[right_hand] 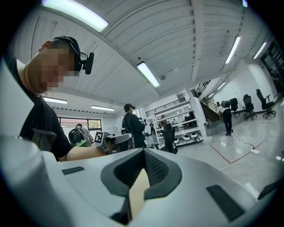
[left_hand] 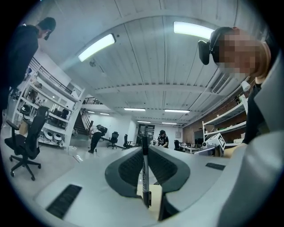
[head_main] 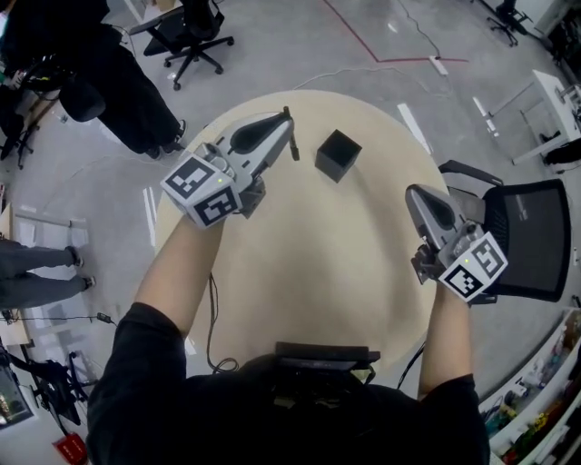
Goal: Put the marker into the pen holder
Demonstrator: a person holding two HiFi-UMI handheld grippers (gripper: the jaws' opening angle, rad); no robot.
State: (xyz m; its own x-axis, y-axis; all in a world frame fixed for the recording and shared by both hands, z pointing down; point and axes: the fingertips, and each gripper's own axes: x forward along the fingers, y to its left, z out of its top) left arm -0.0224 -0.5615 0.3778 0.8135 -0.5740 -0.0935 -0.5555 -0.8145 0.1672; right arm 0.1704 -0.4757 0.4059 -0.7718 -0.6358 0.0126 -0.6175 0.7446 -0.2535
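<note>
- Filling the head view: round beige table, near edge hidden by the person's torso.
- Left gripper clamped on marker, beside black pen holder, not in it.
- Right gripper jaws together, empty, at table's right edge.
- Marker's barrel print unreadable.

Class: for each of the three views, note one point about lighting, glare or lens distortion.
Head view: even light on the table, pale glare on the glossy floor. Left gripper view: fisheye circle with black corners; the marker looks sharp. Right gripper view: same fisheye bowing; the ceiling light is blown out.
</note>
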